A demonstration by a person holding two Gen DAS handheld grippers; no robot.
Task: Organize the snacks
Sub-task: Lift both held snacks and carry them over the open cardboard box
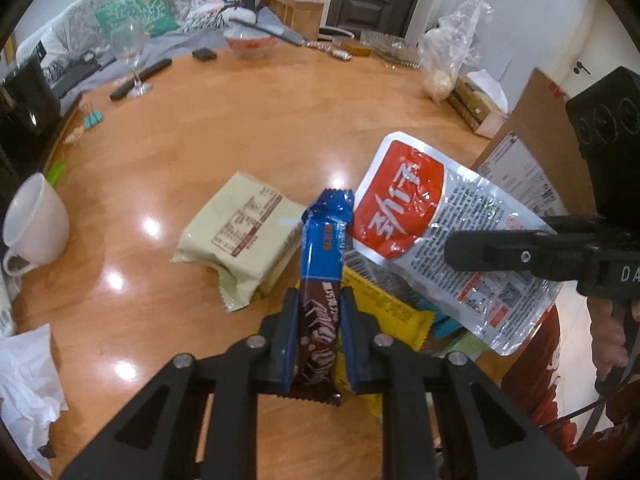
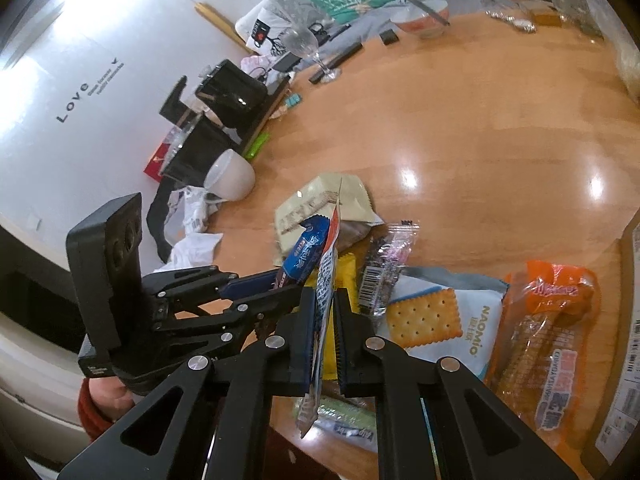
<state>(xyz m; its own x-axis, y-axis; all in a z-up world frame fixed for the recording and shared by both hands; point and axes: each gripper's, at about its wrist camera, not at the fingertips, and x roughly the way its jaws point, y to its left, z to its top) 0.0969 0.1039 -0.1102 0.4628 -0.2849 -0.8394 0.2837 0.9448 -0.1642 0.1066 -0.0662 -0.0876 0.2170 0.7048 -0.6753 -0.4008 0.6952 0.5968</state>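
Note:
My left gripper (image 1: 319, 300) is shut on a blue and brown wafer bar (image 1: 323, 256) and holds it above the wooden table (image 1: 248, 120). My right gripper (image 2: 325, 298) is shut on a silver pouch with a red label (image 1: 436, 232), seen edge-on in the right wrist view (image 2: 323, 292), held in the air beside the bar. A beige snack pack (image 1: 240, 236) lies on the table under them. A yellow packet (image 1: 384, 308) lies below the pouch. In the right wrist view a cracker pack (image 2: 436, 320), an orange snack bag (image 2: 552, 340) and a clear-wrapped dark bar (image 2: 384, 268) lie at the table's near edge.
A white cup (image 1: 36, 224) lies on its side at the left. A wine glass (image 1: 132, 56), a bowl (image 1: 250, 44), a remote (image 1: 140, 80) and a plastic bag (image 1: 452, 52) stand at the far side. A cardboard box (image 1: 520, 152) is at the right. Crumpled white plastic (image 1: 24, 380) lies at the near left.

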